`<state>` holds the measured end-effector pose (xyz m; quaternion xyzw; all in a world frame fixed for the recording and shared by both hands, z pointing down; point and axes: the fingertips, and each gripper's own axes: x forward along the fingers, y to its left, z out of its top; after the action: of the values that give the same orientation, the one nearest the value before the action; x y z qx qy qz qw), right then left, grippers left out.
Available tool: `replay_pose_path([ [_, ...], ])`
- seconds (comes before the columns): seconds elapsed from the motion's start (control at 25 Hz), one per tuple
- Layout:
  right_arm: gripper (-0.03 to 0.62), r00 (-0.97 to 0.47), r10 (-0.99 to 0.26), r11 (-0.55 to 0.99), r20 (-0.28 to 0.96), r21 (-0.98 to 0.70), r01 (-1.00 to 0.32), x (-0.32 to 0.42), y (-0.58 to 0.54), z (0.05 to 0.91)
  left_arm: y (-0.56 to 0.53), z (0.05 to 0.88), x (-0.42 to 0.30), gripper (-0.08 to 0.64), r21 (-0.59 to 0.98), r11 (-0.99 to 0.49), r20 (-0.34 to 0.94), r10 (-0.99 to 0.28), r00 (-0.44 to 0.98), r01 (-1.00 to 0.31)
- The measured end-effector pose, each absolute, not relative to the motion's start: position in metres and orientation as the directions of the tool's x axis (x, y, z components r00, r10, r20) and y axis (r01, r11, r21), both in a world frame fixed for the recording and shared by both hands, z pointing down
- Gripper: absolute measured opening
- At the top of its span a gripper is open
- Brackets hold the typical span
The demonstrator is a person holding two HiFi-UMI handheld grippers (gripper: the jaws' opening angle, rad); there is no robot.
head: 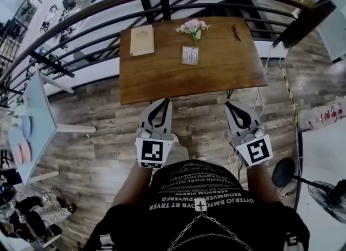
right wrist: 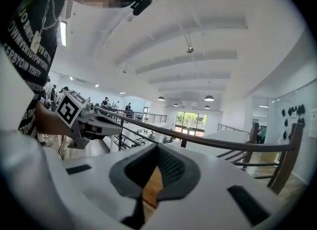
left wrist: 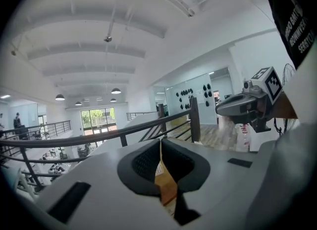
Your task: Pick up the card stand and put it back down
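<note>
Only illegible lettering on black shirt [head: 197, 187]

In the head view the left gripper [head: 164, 103] sits at about 7 o'clock from centre and the right gripper [head: 229, 105] at about 4 o'clock, both held out side by side from bare forearms [head: 132, 182] and well apart. The left points toward 1 o'clock, the right toward 11 o'clock. Each gripper's own view shows its jaws closed tip to tip with nothing clamped between them.
</note>
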<state>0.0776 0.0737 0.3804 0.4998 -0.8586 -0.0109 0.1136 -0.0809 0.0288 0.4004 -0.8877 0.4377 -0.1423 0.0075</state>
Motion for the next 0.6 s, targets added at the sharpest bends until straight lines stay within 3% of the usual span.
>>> replay_pose_path([
  [0.6, 0.000, -0.386, -0.901, 0.417, 0.196, 0.152, -0.896, 0.042, 0.003, 0.370, -0.054, 0.392, -0.105, 0.034, -0.125, -0.701, 0.216, -0.710, 0.671, -0.702],
])
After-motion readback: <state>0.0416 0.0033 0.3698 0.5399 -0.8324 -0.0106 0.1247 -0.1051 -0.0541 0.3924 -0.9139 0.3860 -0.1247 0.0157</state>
